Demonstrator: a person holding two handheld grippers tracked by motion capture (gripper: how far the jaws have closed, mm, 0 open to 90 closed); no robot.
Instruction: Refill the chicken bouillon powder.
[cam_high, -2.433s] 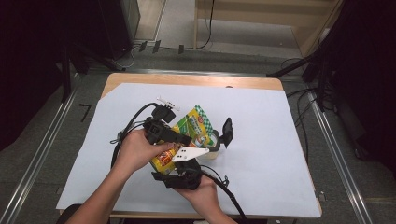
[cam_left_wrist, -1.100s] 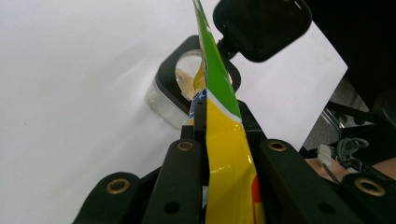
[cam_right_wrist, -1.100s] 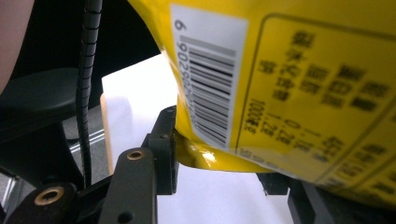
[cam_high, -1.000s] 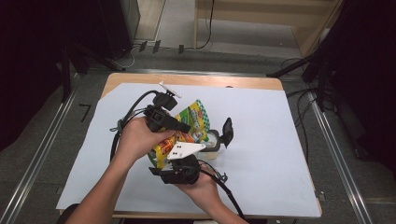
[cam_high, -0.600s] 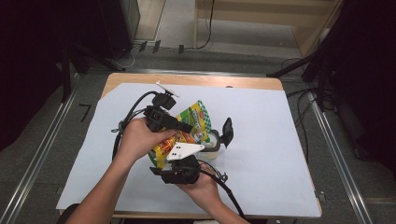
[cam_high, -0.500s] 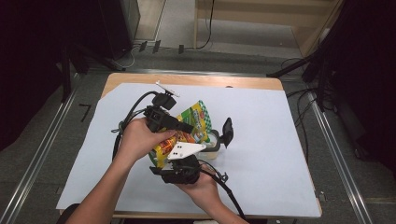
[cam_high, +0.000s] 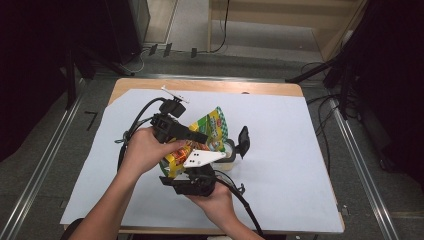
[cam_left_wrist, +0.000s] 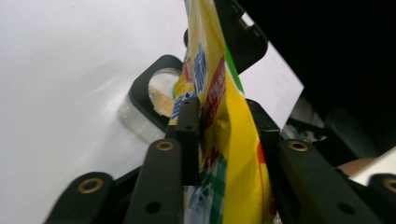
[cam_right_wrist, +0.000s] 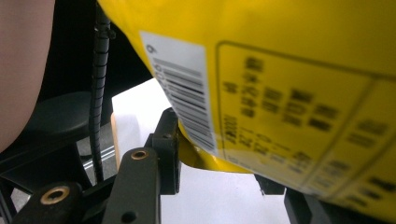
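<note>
A yellow and green snack bag (cam_high: 214, 126) is held tilted over a clear jar (cam_high: 229, 154) whose black lid (cam_high: 243, 141) stands flipped up. My left gripper (cam_high: 201, 138) comes in from the left and is shut on the bag (cam_left_wrist: 219, 70). Both fingers touch its faces, and the jaws have just been opening a little with the bag still between them. My right gripper (cam_high: 200, 169) reaches up from below, and the bag's lower corner (cam_right_wrist: 280, 70) sits between its jaws. Its left finger (cam_right_wrist: 169, 140) touches that corner; the other is mostly hidden. The jar (cam_left_wrist: 159, 93) holds some tan contents.
A pale sheet (cam_high: 300, 165) covers the wooden table (cam_high: 210, 86). Black cables (cam_high: 134, 125) trail from both grippers near the hands. Metal rails (cam_high: 357, 170) run along the floor on either side, with dark equipment beyond.
The left hand has shifted slightly up and back with the bag since the oldest frame. Over the last second the hands, bag and jar look unchanged.
</note>
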